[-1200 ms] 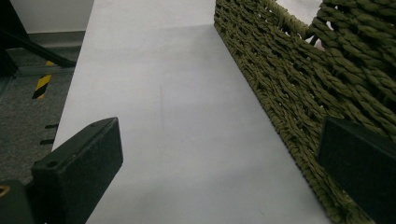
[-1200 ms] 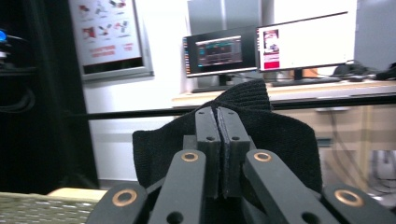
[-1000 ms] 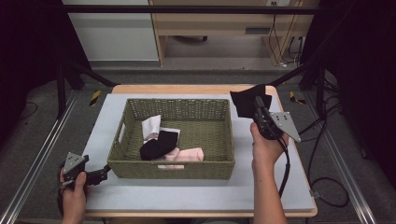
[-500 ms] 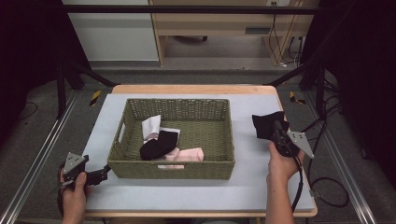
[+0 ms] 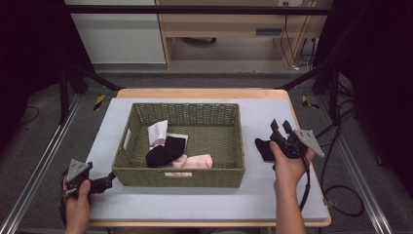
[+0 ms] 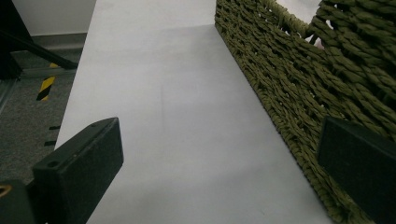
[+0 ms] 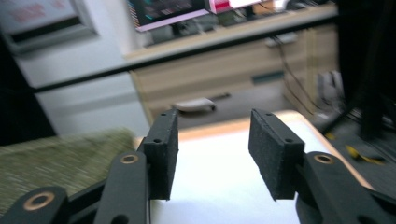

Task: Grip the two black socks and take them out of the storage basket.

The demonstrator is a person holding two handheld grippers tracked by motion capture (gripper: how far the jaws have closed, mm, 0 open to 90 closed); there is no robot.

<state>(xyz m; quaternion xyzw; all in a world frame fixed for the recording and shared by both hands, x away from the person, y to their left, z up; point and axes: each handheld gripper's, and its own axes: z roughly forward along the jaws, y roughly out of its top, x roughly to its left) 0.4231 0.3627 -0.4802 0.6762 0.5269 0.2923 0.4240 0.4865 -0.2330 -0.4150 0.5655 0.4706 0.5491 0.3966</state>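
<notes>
The right gripper (image 5: 281,130) has just been opening its jaws — nothing sits between them now — and the black sock (image 5: 264,148) lies on the table (image 5: 204,204), just at its seven o'clock, three o'clock of the basket (image 5: 180,176). The left gripper (image 5: 108,181) rests at the basket's seven o'clock corner, jaws spread and empty.

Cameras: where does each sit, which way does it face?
High view: above the person's side, facing forward and down on table; both forearms, left gripper, right gripper.
Left gripper view: along its open jaws, beside basket.
Right gripper view: along its open jaws, over the table toward a desk.
Shared: basket, table.
</notes>
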